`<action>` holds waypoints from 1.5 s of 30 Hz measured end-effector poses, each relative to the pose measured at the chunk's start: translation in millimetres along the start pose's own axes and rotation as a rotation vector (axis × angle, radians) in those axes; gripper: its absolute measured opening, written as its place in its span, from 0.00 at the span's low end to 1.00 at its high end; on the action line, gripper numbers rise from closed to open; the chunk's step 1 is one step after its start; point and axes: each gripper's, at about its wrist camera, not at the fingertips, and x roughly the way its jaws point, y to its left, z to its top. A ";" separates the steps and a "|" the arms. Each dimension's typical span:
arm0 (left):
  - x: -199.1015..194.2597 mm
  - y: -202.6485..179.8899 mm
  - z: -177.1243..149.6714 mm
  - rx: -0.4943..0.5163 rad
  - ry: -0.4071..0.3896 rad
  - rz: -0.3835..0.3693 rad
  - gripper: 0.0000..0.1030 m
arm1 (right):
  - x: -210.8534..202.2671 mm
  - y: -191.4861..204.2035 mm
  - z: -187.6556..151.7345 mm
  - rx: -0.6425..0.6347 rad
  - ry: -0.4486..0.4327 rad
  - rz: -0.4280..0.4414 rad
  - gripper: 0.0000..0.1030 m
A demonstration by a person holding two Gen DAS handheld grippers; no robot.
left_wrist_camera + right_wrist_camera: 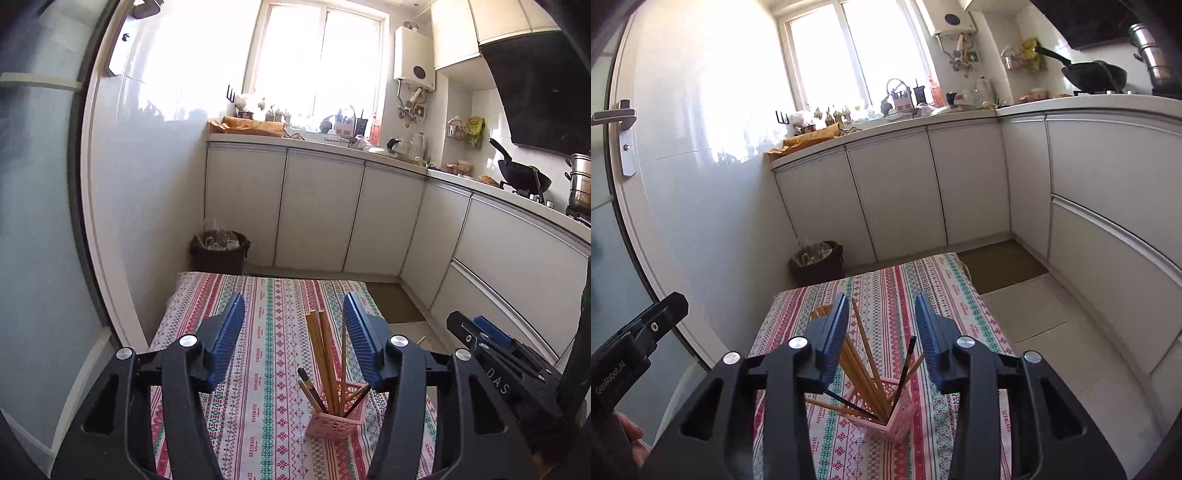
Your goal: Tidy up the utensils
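Note:
A pink perforated holder (334, 421) stands upright on the striped tablecloth (258, 332), with several wooden chopsticks (323, 354) and dark chopsticks (314, 391) leaning in it. My left gripper (293, 314) is open and empty, above and behind the holder. In the right wrist view the holder (897, 413) and its chopsticks (864, 347) sit between and below the open, empty right gripper (881, 317). The right gripper's body also shows at the right of the left wrist view (495, 354).
A small table with the striped cloth (886, 288) stands in a narrow kitchen. A dark bin (219, 251) is behind it by the wall. White cabinets (317, 210) and a cluttered counter run behind and right. A mat (1001, 266) lies on the floor.

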 end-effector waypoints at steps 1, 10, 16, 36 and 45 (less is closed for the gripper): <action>-4.3 -2.2 0.2 0.004 -0.009 -0.003 0.61 | -5.1 -0.7 -0.3 -0.002 -0.009 -0.016 0.49; -43.4 -20.4 -11.8 0.044 -0.084 0.015 0.89 | -47.1 -5.3 -12.1 0.002 -0.030 -0.092 0.78; -54.7 -21.9 -17.7 0.062 -0.104 0.052 0.93 | -72.0 -7.0 -15.1 0.002 -0.087 -0.152 0.92; -63.2 -22.0 -25.4 0.089 -0.083 0.222 0.93 | -95.7 -16.2 -19.8 0.008 -0.109 -0.209 0.93; -59.4 -13.4 -22.6 0.044 -0.059 0.219 0.93 | -96.3 -14.2 -21.1 0.007 -0.100 -0.198 0.93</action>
